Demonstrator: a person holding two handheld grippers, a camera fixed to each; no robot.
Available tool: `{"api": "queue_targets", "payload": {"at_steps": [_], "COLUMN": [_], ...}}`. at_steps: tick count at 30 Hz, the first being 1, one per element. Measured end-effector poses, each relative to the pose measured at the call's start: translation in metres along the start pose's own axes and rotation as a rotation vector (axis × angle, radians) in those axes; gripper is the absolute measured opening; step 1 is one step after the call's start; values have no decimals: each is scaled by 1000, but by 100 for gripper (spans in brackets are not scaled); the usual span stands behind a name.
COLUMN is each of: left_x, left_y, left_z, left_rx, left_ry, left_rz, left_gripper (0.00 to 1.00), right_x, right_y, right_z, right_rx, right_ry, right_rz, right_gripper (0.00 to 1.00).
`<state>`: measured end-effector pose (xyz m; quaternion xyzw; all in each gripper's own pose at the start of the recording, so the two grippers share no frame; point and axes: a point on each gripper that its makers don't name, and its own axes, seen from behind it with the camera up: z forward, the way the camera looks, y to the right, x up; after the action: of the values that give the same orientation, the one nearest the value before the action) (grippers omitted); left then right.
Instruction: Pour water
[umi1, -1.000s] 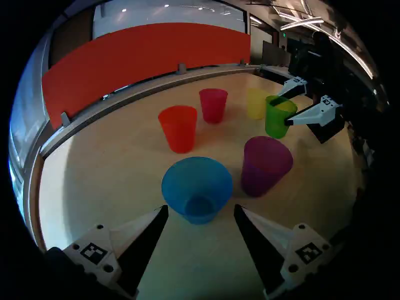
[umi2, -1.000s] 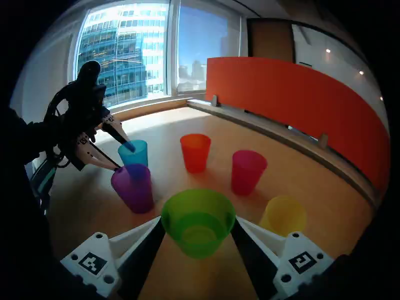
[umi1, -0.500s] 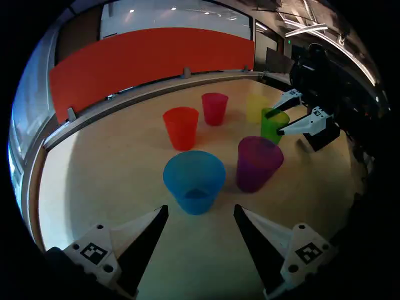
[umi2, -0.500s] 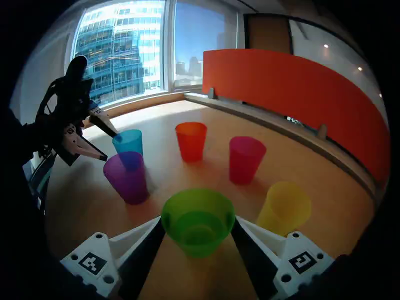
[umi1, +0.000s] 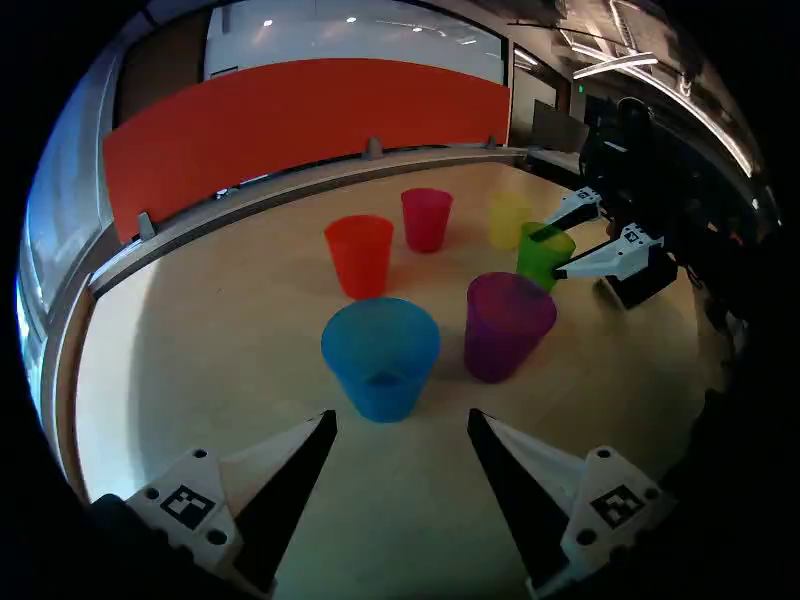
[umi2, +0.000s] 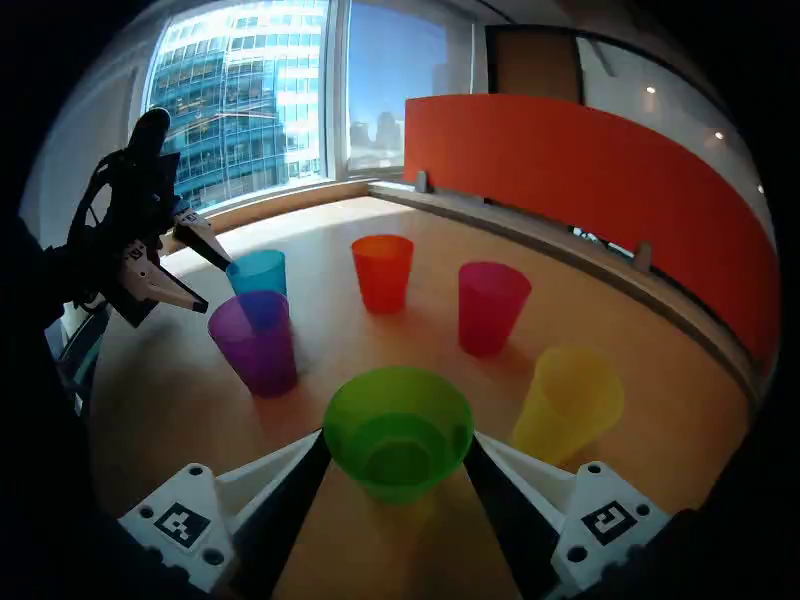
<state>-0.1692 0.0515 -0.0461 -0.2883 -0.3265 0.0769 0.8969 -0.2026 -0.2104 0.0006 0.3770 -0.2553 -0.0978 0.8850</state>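
Altogether six cups (umi1: 380, 355) — green cup (umi2: 398, 440) gripped.

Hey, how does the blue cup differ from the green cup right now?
The blue cup stands free on the table, ahead of the open left hand-held gripper. The green cup sits between the fingers of the right hand-held gripper, touching both. One is blue, the other green. Both are upright, translucent, tapered cups.
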Motion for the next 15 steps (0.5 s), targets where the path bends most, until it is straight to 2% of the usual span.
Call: {"api": "queue_targets", "payload": {"at_steps": [6, 15], "left_x": [3, 8], "left_y": [1, 1], "left_z": [-5, -17], "left_rx": [10, 43], "left_ry": [12, 48], "left_rz": [2, -5], "left_gripper": [97, 97], "right_x": [-6, -10], "right_y": [-1, 0], "right_z": [-6, -31], "right_rx": [-16, -58], "right_ry": [-3, 25], "right_rz": [0, 24], "right_gripper": [100, 100]}}
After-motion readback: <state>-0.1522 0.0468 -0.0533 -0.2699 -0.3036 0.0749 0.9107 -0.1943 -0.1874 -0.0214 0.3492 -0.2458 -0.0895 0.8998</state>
